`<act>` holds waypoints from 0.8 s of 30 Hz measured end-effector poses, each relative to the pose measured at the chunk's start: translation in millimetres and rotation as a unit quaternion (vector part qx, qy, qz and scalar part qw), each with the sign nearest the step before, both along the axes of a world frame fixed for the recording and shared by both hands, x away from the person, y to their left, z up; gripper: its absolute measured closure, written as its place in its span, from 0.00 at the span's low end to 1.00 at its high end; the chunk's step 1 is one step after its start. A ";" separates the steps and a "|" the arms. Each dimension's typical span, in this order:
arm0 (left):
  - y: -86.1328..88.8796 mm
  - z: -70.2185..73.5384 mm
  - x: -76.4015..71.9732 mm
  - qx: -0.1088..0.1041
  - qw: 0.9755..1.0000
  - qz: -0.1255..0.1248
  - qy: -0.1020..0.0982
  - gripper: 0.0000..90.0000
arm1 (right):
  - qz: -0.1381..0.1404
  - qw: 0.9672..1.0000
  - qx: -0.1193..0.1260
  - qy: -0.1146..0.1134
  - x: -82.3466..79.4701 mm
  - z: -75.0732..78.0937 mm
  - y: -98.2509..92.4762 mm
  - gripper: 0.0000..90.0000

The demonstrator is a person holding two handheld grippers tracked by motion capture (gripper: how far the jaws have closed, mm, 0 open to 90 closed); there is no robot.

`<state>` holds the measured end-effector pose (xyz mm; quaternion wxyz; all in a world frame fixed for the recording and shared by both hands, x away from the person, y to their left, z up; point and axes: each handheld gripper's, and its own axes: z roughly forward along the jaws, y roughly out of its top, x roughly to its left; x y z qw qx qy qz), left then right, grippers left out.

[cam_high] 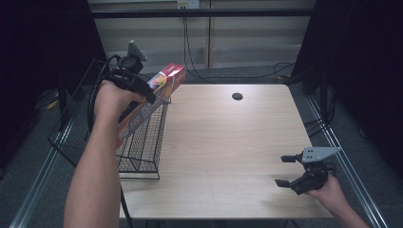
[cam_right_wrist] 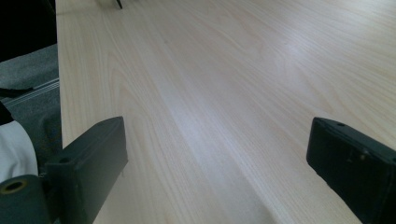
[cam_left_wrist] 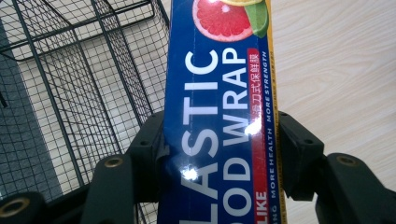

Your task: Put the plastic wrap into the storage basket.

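A long plastic wrap box (cam_high: 159, 88), blue with a red end and a grapefruit picture, is held tilted above the black wire basket (cam_high: 142, 142) at the table's left edge. My left gripper (cam_high: 142, 92) is shut on the plastic wrap box (cam_left_wrist: 219, 116), its two black jaws pressing the box's long sides, over the wire basket (cam_left_wrist: 70, 93). My right gripper (cam_high: 286, 171) rests near the table's front right corner, open, nothing between its jaws. In the right gripper view the right gripper (cam_right_wrist: 217, 158) has bare tabletop between its jaws.
The light wooden table (cam_high: 228, 142) has a round dark cable hole (cam_high: 237, 96) near its far edge. Cables (cam_high: 266, 71) lie on the grey floor behind the table. Dark panels stand at both sides.
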<state>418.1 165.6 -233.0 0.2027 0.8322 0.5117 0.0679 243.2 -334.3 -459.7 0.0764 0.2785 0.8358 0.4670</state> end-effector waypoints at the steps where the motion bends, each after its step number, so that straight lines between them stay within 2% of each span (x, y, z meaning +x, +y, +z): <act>1: 2.1 0.6 0.4 0.002 1.000 -0.003 0.000 0.49 | 0.000 1.000 0.000 0.000 0.0 0.0 0.0 0.06; 3: 3.3 1.0 -0.2 0.000 1.000 0.004 -0.002 0.49 | 0.001 1.000 0.001 0.000 -0.1 0.0 0.0 0.06; 7: 7.4 2.4 -0.5 0.009 1.000 0.000 0.000 0.49 | 0.000 1.000 0.003 0.000 -0.1 0.1 -0.1 0.06; 9: 9.4 3.2 -1.3 0.007 1.000 0.005 0.004 0.49 | 0.000 1.000 0.002 0.000 0.0 0.1 0.0 0.06; 10: 11.7 3.2 -1.9 0.007 1.000 0.011 0.000 0.49 | 0.000 1.000 0.001 0.000 0.0 0.1 0.1 0.06; 13: 15.2 3.6 -2.1 0.008 1.000 0.011 0.000 0.49 | 0.001 1.000 0.002 0.000 -0.2 0.0 0.3 0.06; 19: 28.3 5.5 -4.5 0.007 0.999 0.032 -0.004 0.49 | -0.001 1.000 0.001 -0.001 0.1 -0.1 0.4 0.06; 21: 31.5 6.1 -4.4 0.010 1.000 0.028 -0.003 0.49 | -0.001 1.000 0.001 -0.002 0.2 -0.3 0.6 0.06; 22: 33.7 6.7 -5.6 0.010 0.999 0.037 -0.005 0.49 | -0.002 1.000 0.000 -0.002 0.5 -0.6 1.1 0.06; 24: 35.8 7.0 -6.0 0.011 0.999 0.038 -0.005 0.49 | -0.001 1.000 0.001 -0.001 0.6 -0.6 1.1 0.06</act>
